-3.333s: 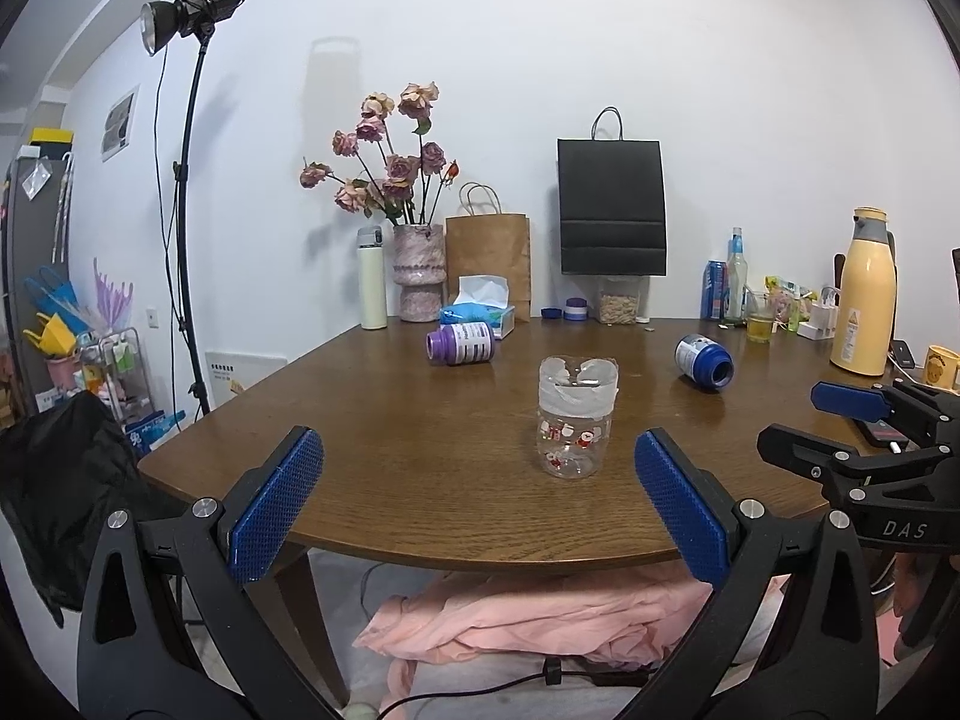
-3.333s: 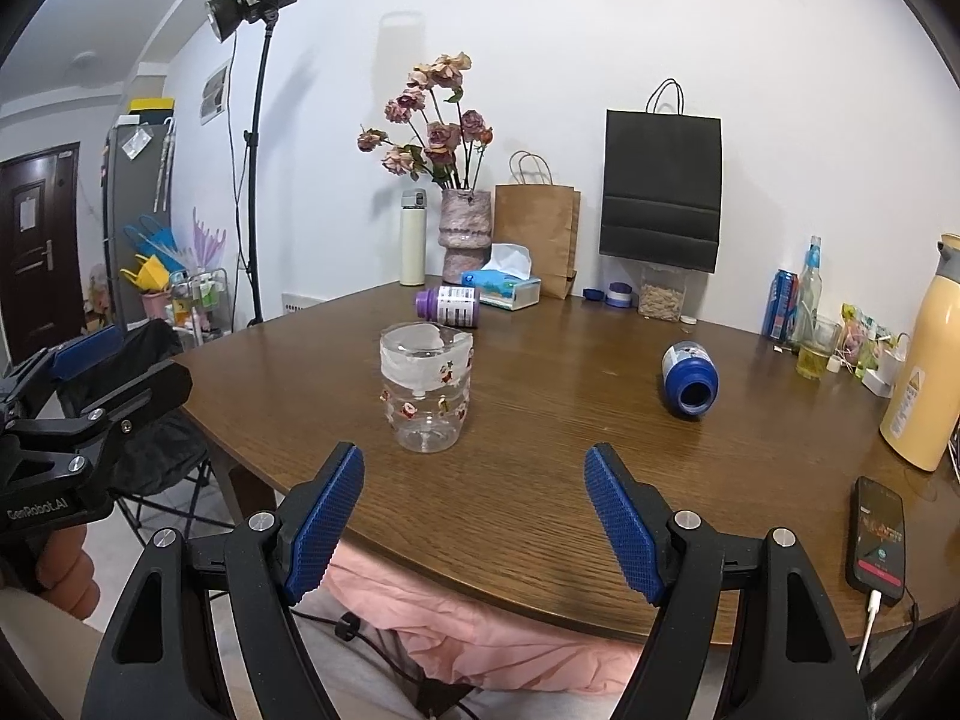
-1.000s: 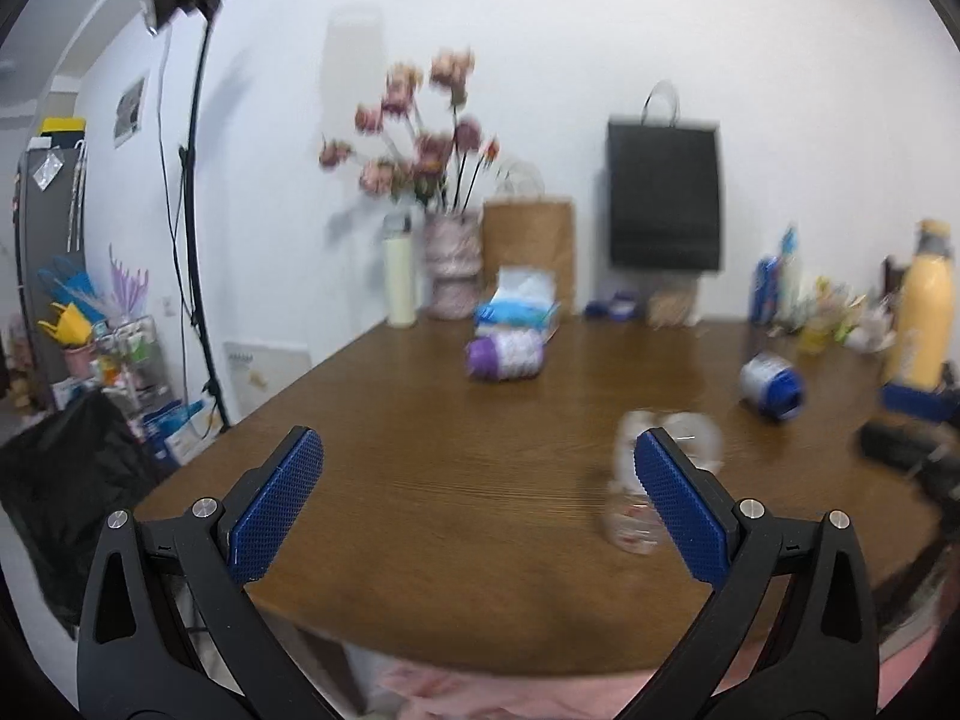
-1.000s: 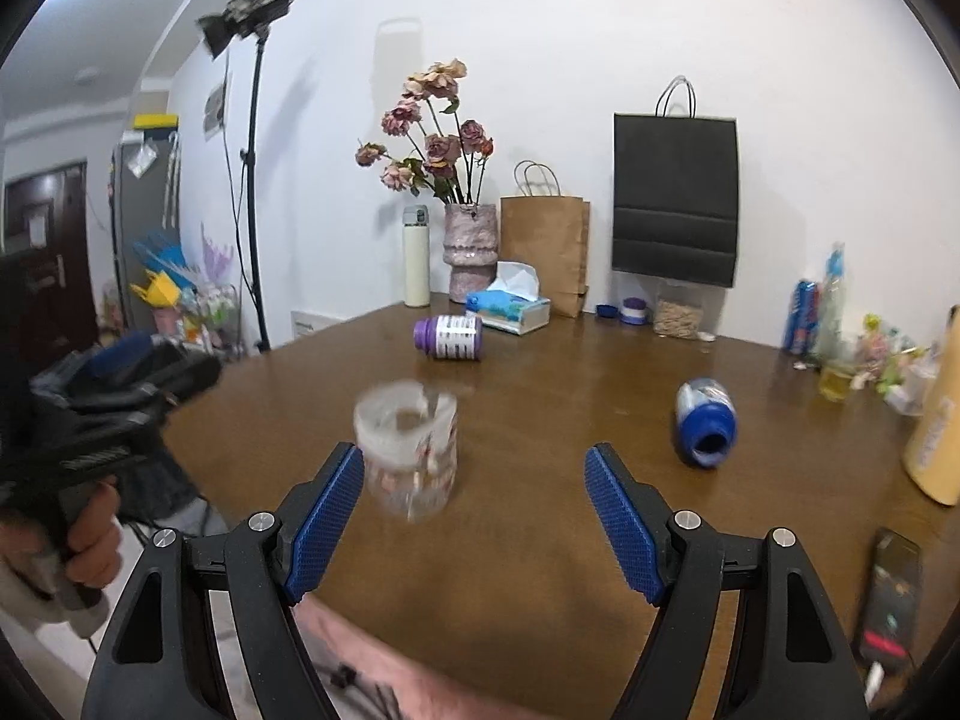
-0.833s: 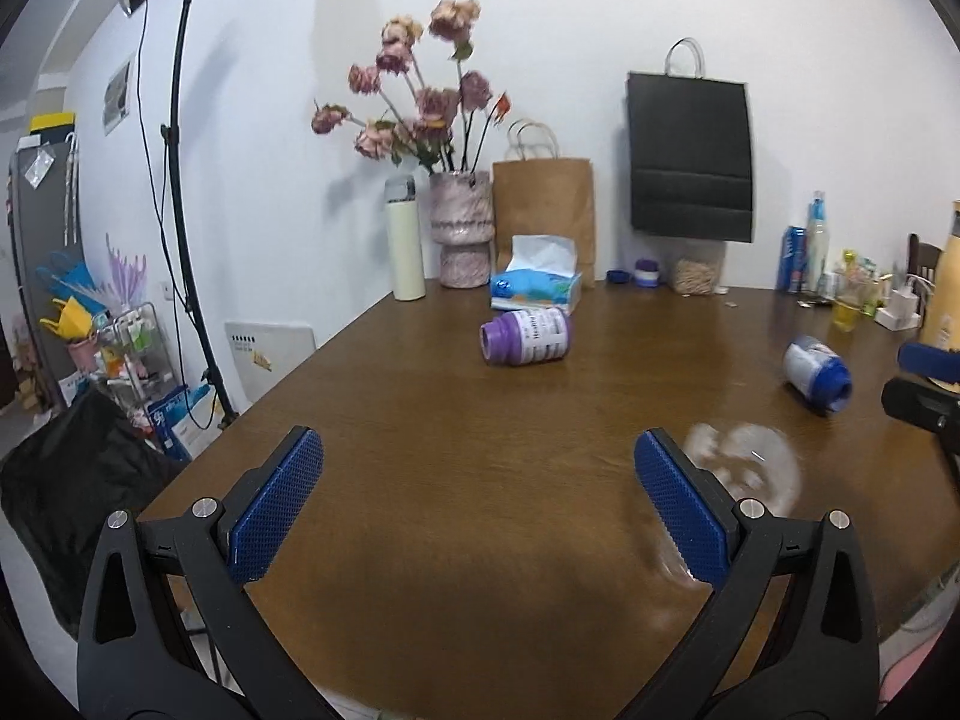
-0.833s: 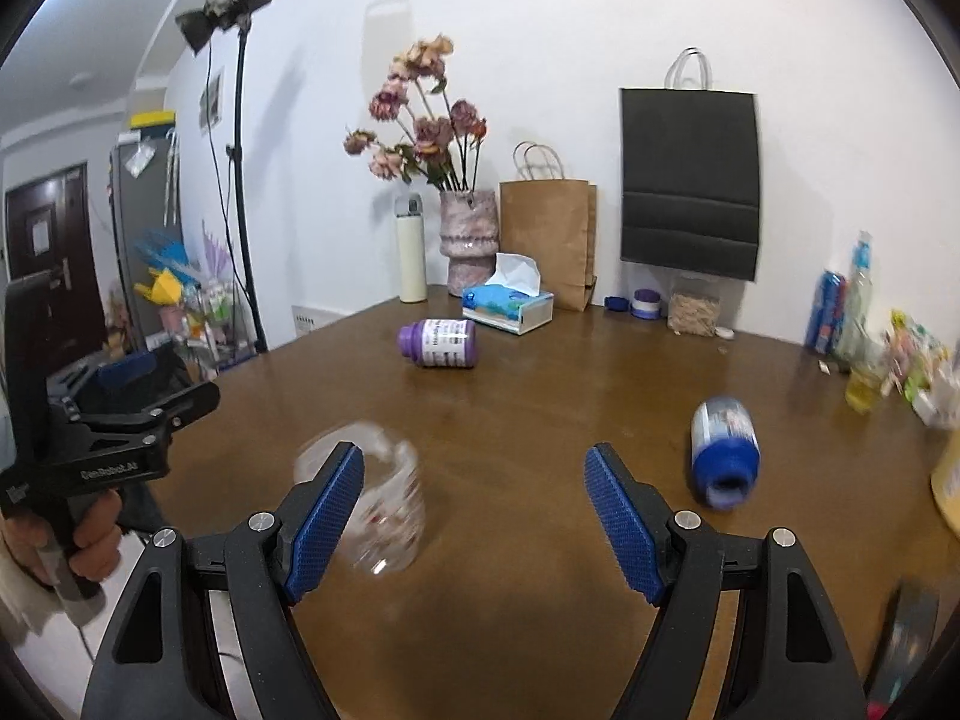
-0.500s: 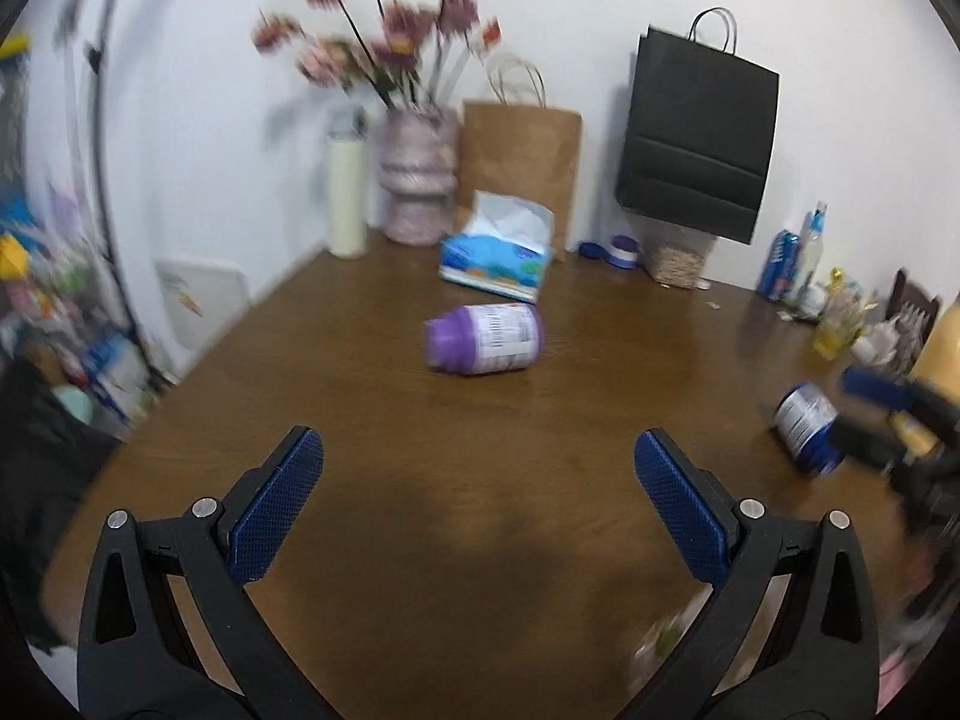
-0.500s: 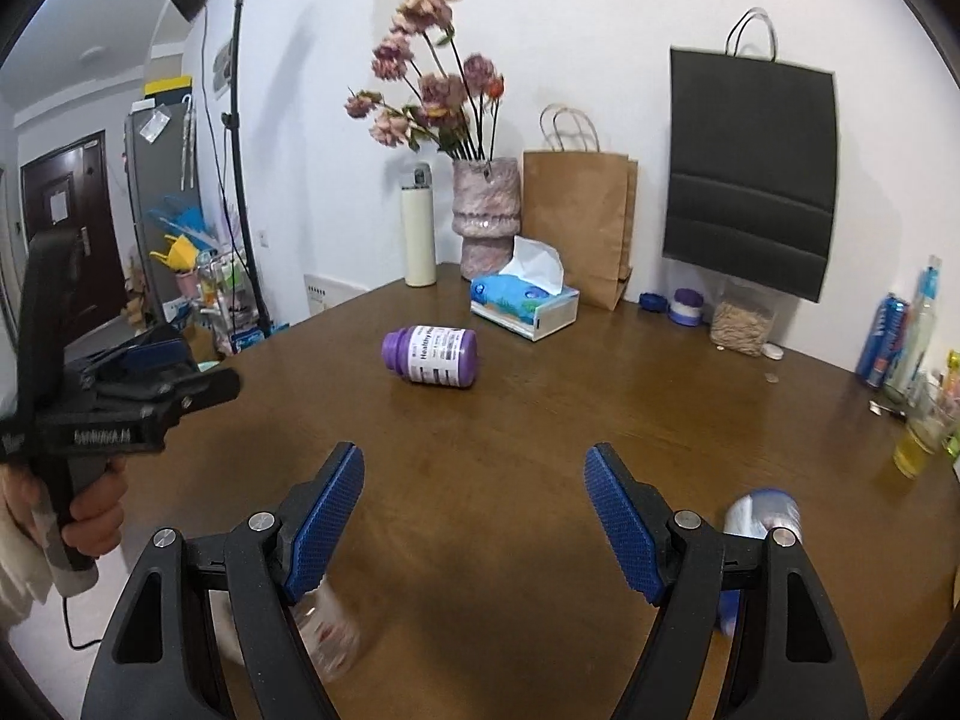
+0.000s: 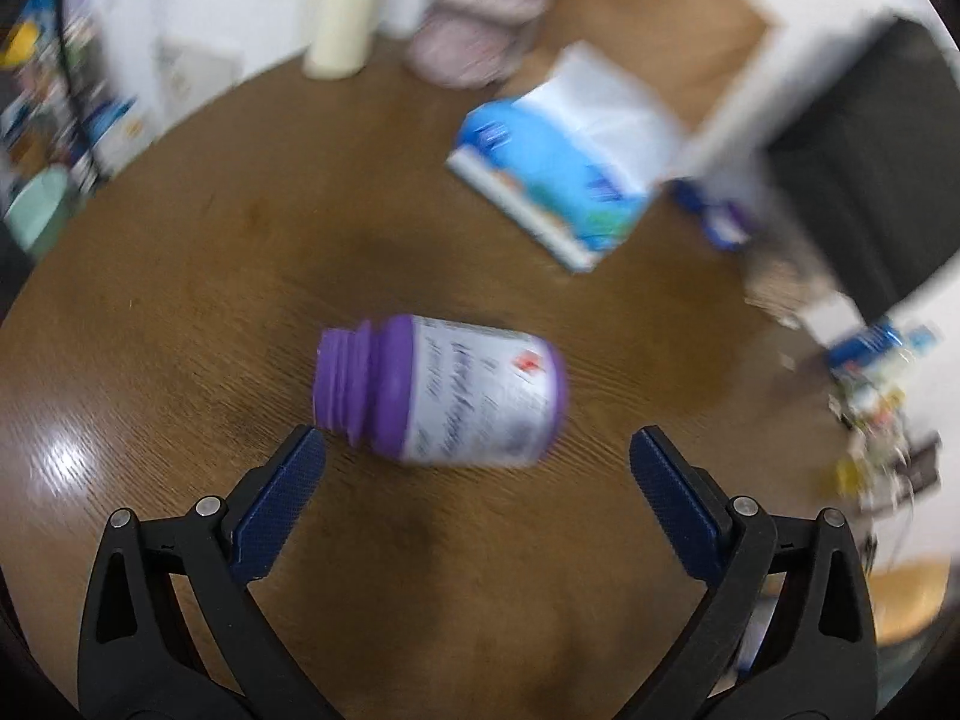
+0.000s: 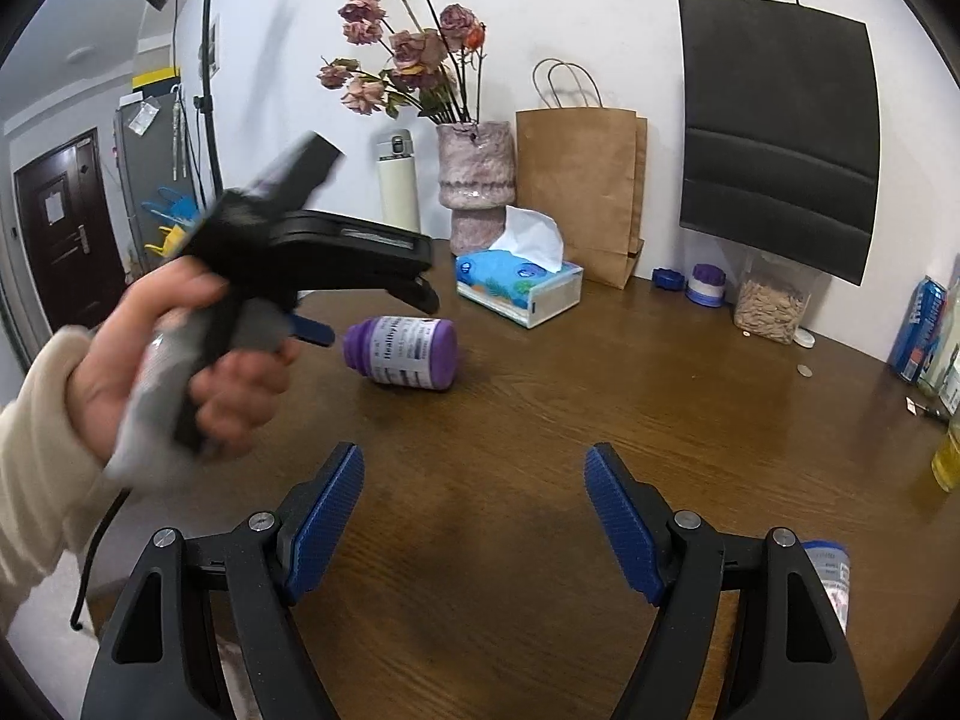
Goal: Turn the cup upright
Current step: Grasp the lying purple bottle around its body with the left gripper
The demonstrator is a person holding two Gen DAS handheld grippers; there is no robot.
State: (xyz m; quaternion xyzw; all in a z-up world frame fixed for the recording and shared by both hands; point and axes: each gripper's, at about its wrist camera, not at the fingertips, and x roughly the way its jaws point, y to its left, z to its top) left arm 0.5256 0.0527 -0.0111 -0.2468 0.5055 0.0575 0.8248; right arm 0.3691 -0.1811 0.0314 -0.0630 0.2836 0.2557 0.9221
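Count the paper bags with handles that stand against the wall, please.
2. The brown paper bag stands on the table behind the tissue box. The larger black paper bag is to its right. Others may be out of view.

This is a lived-in home, a dining corner used for filming. A round wooden worktop (image 10: 660, 396) stands against a white wall. On it, a pink vase (image 10: 475, 177) of dried flowers serves as the landmark: a cream flask (image 10: 398, 180) stands just left of it, a brown paper bag (image 10: 579, 192) and a black paper bag (image 10: 780, 138) to its right, a tissue box (image 10: 519, 288) in front. Left of the vase, off the worktop, rise a studio lamp on a stand (image 10: 207, 78) and a dark entrance door (image 10: 66, 228).
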